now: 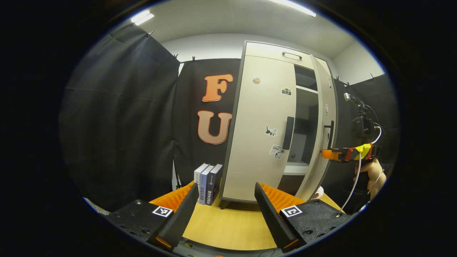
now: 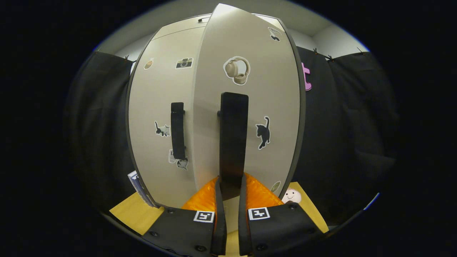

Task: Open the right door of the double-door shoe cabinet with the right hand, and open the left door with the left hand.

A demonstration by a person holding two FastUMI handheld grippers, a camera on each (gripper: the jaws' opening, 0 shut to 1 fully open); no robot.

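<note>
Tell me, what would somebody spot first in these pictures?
Probably the tall beige cabinet covered in stickers, with its right door swung partly open so the dark shelves show. The right gripper is clamped on that door's black handle, close up in the right gripper view. The left gripper waits open over the yellow table, near three books.

A pale wooden surface [image 1: 232,228] is carrying the shoe cabinet [image 1: 260,142], three upright books [image 1: 207,184] just beside it, and a small doll [image 2: 291,196].

books [image 1: 208,182] upright on wooden table [image 1: 228,225] | small smiling doll [image 2: 291,196] — table's far side
</note>
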